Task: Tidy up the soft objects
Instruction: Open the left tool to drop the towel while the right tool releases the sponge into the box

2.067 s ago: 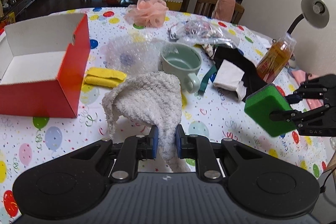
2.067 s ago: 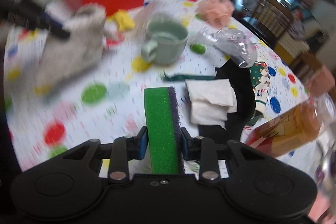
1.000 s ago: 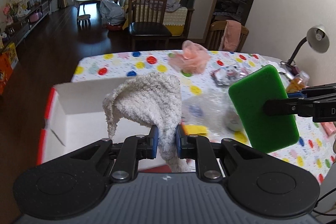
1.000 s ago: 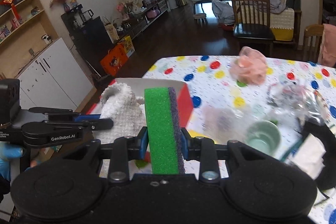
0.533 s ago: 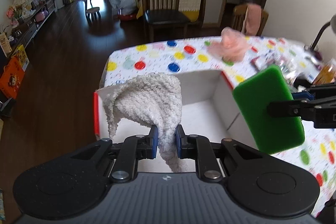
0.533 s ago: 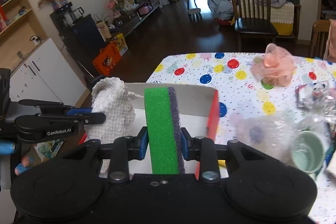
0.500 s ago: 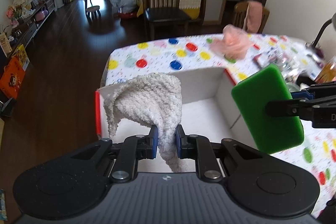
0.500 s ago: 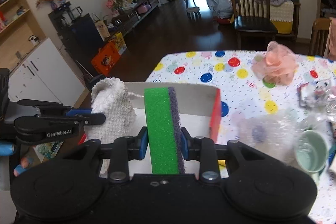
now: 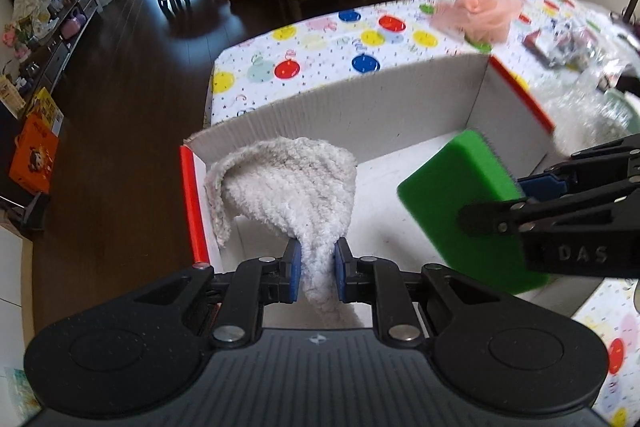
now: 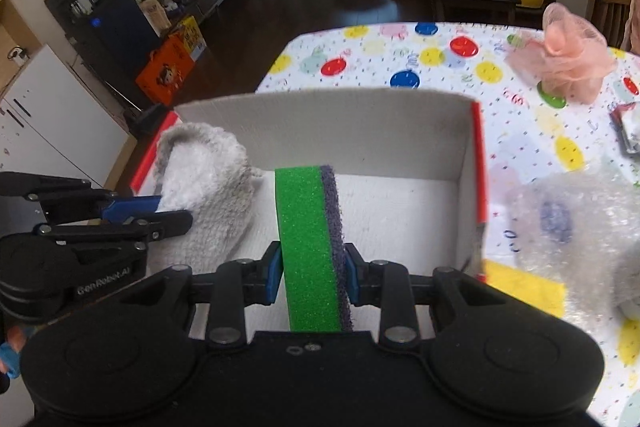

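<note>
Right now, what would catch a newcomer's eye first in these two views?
The bright green sponge, clamped in the right gripper, hangs over the open red box. Beside it, on the box's left side, the left gripper pinches a fluffy white knitted cloth. Beyond the box, a pink mesh bath pouf sits on the balloon-print tablecloth.

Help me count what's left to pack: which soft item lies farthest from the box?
The pink mesh bath pouf, resting alone on the tablecloth beyond the red box. The white knitted cloth and green sponge hang over the box, clamped in jaws.
</note>
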A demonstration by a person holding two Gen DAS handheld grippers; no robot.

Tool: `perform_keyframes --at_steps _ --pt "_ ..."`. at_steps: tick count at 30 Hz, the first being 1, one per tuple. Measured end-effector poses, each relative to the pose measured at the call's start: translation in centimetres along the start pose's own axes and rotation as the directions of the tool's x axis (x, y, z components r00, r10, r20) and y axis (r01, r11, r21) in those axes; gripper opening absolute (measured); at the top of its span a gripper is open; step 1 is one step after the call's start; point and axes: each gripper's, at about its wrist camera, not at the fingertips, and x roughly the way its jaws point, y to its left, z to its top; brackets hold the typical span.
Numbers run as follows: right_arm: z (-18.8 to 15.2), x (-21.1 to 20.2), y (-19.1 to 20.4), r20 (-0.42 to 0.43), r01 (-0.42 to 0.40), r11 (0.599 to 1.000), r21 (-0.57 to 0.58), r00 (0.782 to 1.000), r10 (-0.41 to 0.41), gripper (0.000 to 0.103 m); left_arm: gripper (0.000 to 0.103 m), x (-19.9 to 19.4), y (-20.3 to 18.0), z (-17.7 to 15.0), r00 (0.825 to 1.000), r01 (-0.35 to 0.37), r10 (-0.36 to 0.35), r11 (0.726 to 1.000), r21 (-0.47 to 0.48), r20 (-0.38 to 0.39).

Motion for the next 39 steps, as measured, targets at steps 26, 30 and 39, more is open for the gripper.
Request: perform_keyframes --at_steps 26,30,39 --pt "-1.1 3.7 1.2 -0.088 0.098 0.993 -0.066 0.991 -0.104 0.034 0.021 3.9 -0.8 -2.0 0.991 0.025 -0.024 1.000 0.001 -0.128" --pt "-1.1 3.3 0.8 -0.075 0.105 0.991 -0.079 0.991 -0.111 0.038 0.027 3.8 -0.8 -2.0 0.991 0.038 -0.040 0.999 -0.013 -0.127" --pt "-1.3 1.3 1.0 -0.034 0.096 0.988 -0.124 0.994 -0.100 0.056 0.066 1.8 -1.1 -2.1 0.997 0.054 -0.054 0.999 -0.004 -0.055"
